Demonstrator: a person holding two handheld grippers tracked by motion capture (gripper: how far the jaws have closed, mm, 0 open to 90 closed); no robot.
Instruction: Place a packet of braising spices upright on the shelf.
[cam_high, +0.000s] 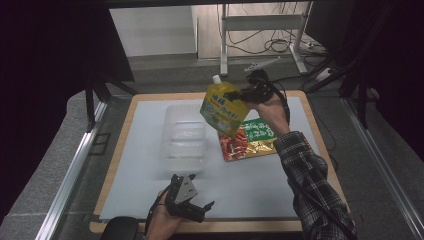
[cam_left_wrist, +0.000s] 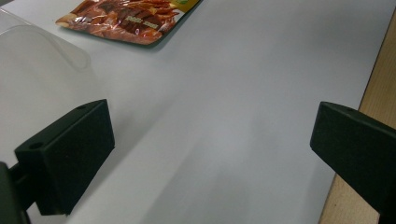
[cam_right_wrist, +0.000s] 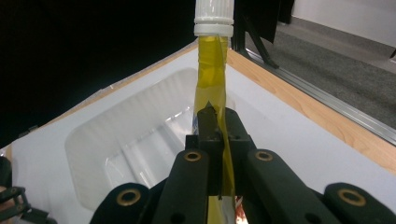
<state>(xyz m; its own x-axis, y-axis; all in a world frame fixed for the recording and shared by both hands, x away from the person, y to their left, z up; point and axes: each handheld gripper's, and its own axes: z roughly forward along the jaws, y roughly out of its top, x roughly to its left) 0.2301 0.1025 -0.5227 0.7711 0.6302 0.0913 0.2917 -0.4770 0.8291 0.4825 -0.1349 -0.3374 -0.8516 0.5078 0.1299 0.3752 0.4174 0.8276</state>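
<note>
Yellow spout pouch (cam_high: 223, 108) pinched in right hand-held gripper (cam_high: 242, 94), lifted w/ clear tray (cam_high: 184, 141) nearby, prob. its destination; left hand-held gripper (cam_high: 196, 206) released, idle.

- A wooden-edged table (cam_high: 122, 150) carries a white mat (cam_high: 260, 185) over most of its top.
- A clear plastic tray (cam_high: 184, 142) lies on the mat, just ahead of the left gripper (cam_high: 192, 202).
- A red snack packet (cam_high: 247, 142) lies flat, below the raised right gripper (cam_high: 240, 95).
</note>
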